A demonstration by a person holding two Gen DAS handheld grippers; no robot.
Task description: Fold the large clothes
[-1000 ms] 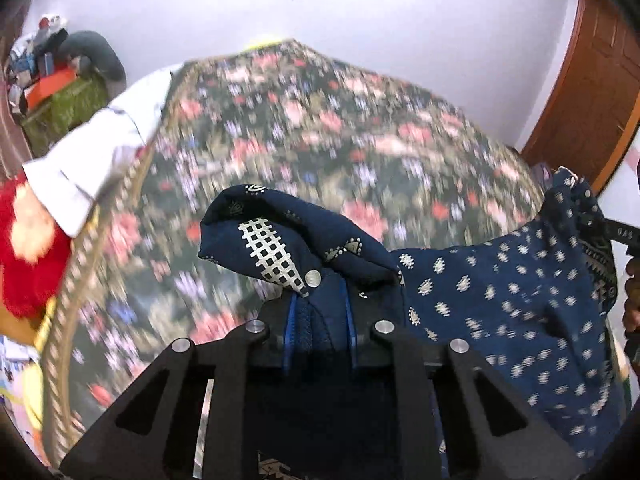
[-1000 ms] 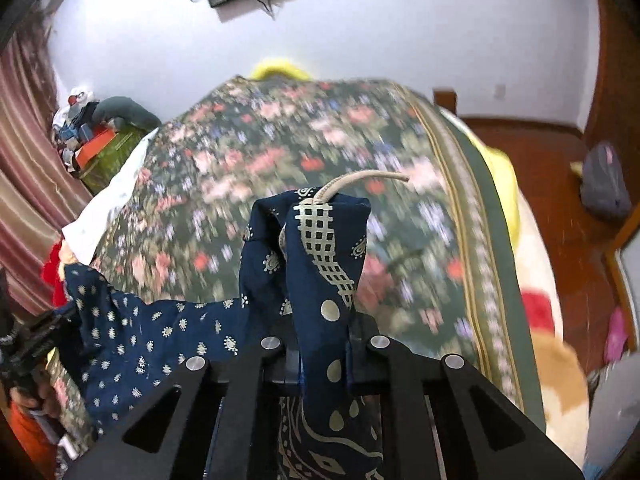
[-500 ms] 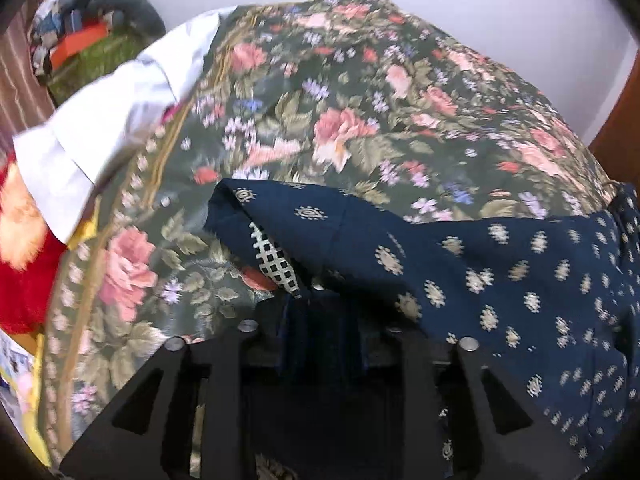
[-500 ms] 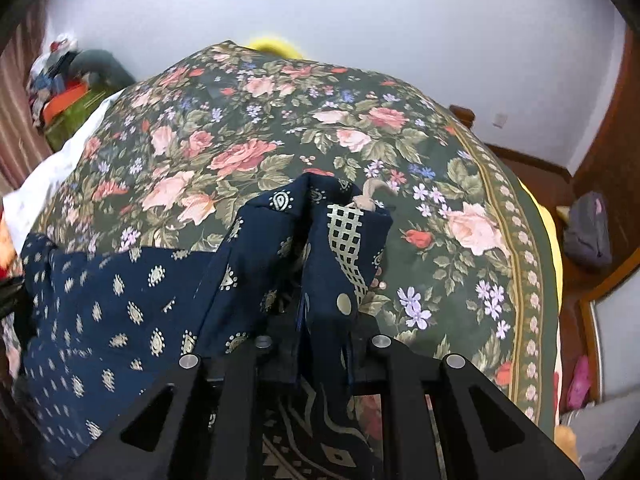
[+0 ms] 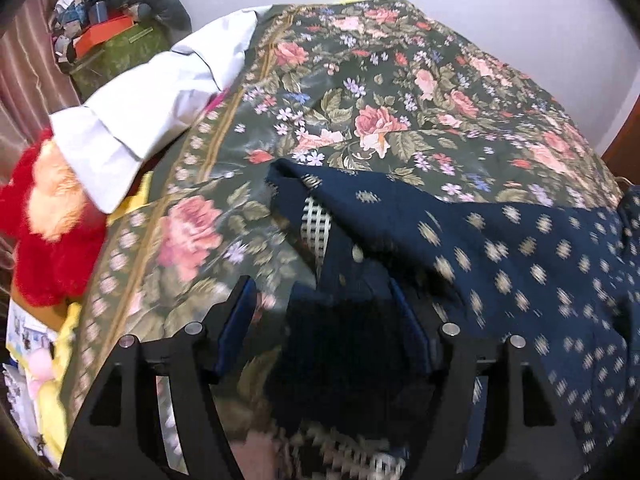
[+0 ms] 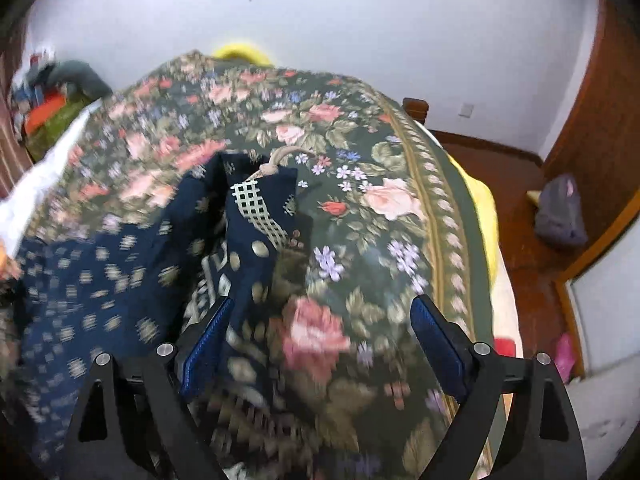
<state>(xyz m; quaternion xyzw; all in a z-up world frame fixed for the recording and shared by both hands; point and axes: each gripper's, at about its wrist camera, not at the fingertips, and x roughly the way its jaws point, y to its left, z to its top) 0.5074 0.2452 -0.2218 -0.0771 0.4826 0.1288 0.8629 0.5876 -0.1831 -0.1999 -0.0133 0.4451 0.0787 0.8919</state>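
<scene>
A navy patterned garment (image 5: pixel 500 240) with cream motifs and a lattice trim lies on the floral bedspread (image 5: pixel 380 92). My left gripper (image 5: pixel 324 312) is open, its jaws spread wide over the garment's left corner, cloth loose between them. In the right wrist view the garment (image 6: pixel 120 248) lies to the left, its corner with a cream cord (image 6: pixel 280 156) resting on the bedspread (image 6: pixel 360 200). My right gripper (image 6: pixel 316 320) is open, the cloth lying by its left finger (image 6: pixel 204 344).
A white cloth (image 5: pixel 160 92) and a red plush toy (image 5: pixel 44 216) sit at the bed's left edge. A cluttered green box (image 5: pixel 116 48) stands beyond. Wooden floor with a grey bag (image 6: pixel 560 212) lies right of the bed. A white wall is behind.
Both grippers lowered the garment's corners onto the bed and opened, letting go of the cloth. The garment now lies spread on the bedspread.
</scene>
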